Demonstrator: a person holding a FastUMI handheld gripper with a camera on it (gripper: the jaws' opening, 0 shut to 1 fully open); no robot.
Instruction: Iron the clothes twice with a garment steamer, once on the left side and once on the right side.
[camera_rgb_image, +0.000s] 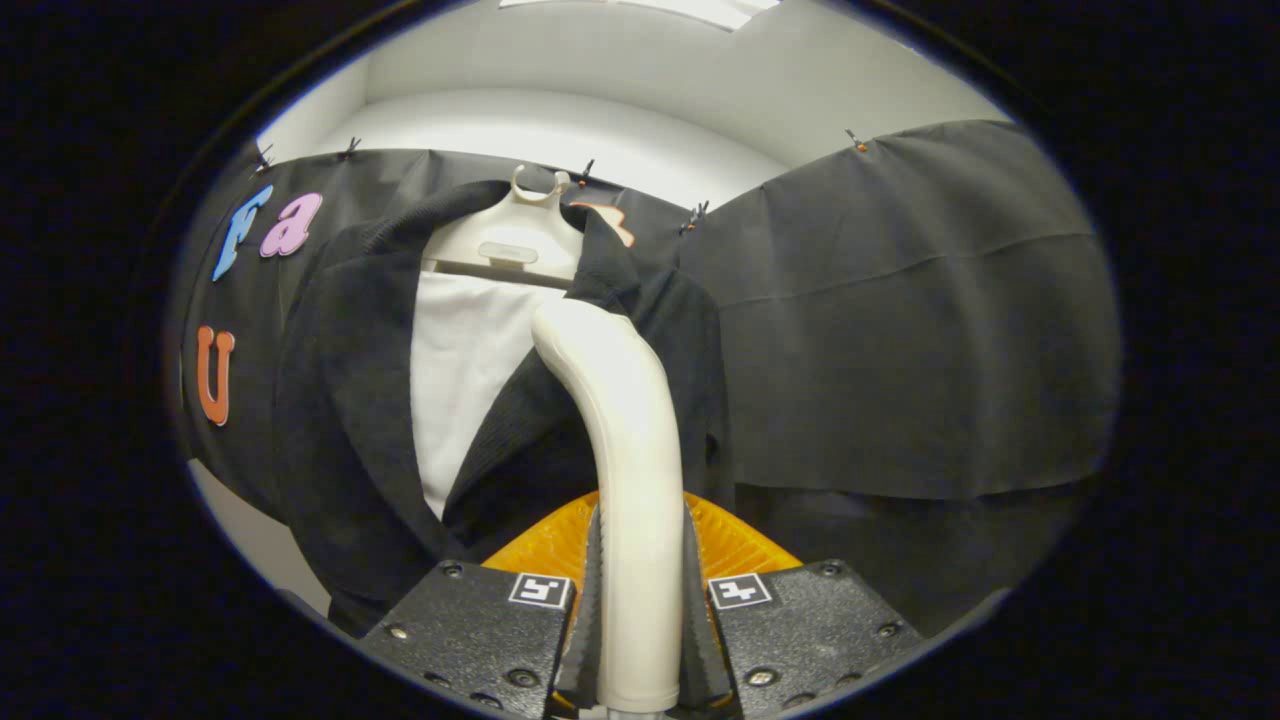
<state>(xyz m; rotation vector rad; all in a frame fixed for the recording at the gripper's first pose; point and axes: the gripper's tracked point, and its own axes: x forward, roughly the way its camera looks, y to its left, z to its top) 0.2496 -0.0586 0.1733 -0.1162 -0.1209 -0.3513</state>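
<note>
From my end I've got 1 set of tongs (640, 610), its 2 fingers (592, 600) closed in tight on the handle of 1 garment steamer (625, 450), one finger pressing each side, no gap btwn finger and handle. The steamer handle is cream/off-white, rises straight up from btwn the fingers, then bends over toward the clothes; its head sits up against the jacket's front near the white panel, but the face of the head is turned away from me so I can't see contact for sure. Bottom end of the handle is cut off below the fingers. Behind the handle, low down, there's 1 orange ribbed part (545, 545), mostly hidden by fingers + handle; can't tell what it belongs to. Clothes: 1 dark jacket (340, 400) w/ lapels open, hanging just beyond the tongs on 1 pale hanger (510, 240), w/ 1 white garment (460, 370) showing in the opening. Jacket's hem is cut off by the finger bodies, far sleeve partly hidden behind the steamer. Hanger hook is small, what it hangs from is hard to make out. Black cloth wall (900, 320) behind, 2 panels, pinned along the top w/ small clips (857, 142); I count approx 6, some too small to be certain. White wall above.
</note>
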